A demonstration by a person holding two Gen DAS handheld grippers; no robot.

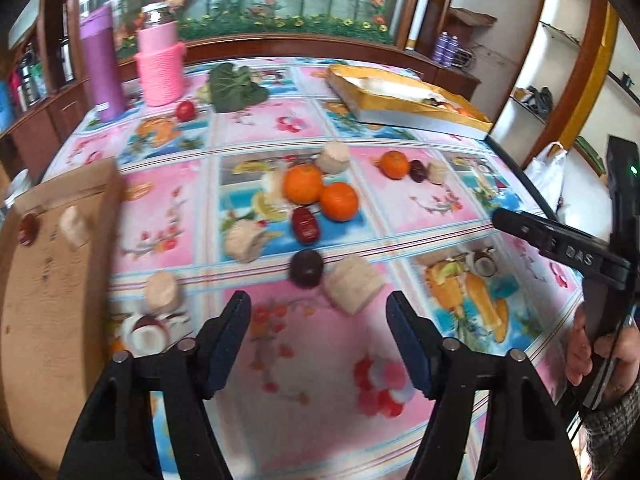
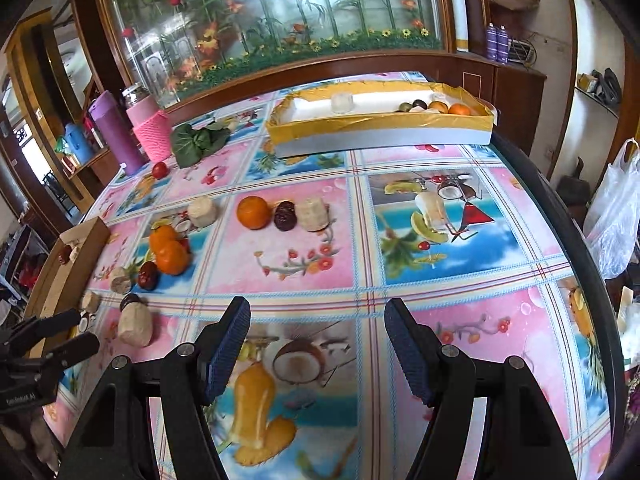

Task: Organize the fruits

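My left gripper (image 1: 318, 304) hangs open over the flowered tablecloth with nothing between its fingers. Just beyond its tips lie a dark plum (image 1: 306, 269) and a pale cut chunk (image 1: 352, 286). Farther off sit two oranges (image 1: 303, 183), a red date (image 1: 305, 225) and another pale chunk (image 1: 244, 240). My right gripper (image 2: 318, 308) is open and empty above a bare patch of cloth. An orange (image 2: 253, 212), a dark plum (image 2: 285, 215) and a pale chunk (image 2: 315, 215) lie well ahead of it. The yellow-rimmed tray (image 2: 380, 126) at the back holds oranges and dark fruits.
A cardboard box (image 1: 48, 280) at the left holds a red piece and a pale piece. A purple flask (image 1: 102, 60), a pink knit-covered jar (image 1: 160, 68), green leaves (image 1: 234, 88) and a small red fruit (image 1: 185, 111) stand at the back left. A plastic bag (image 2: 612, 216) hangs past the table's right edge.
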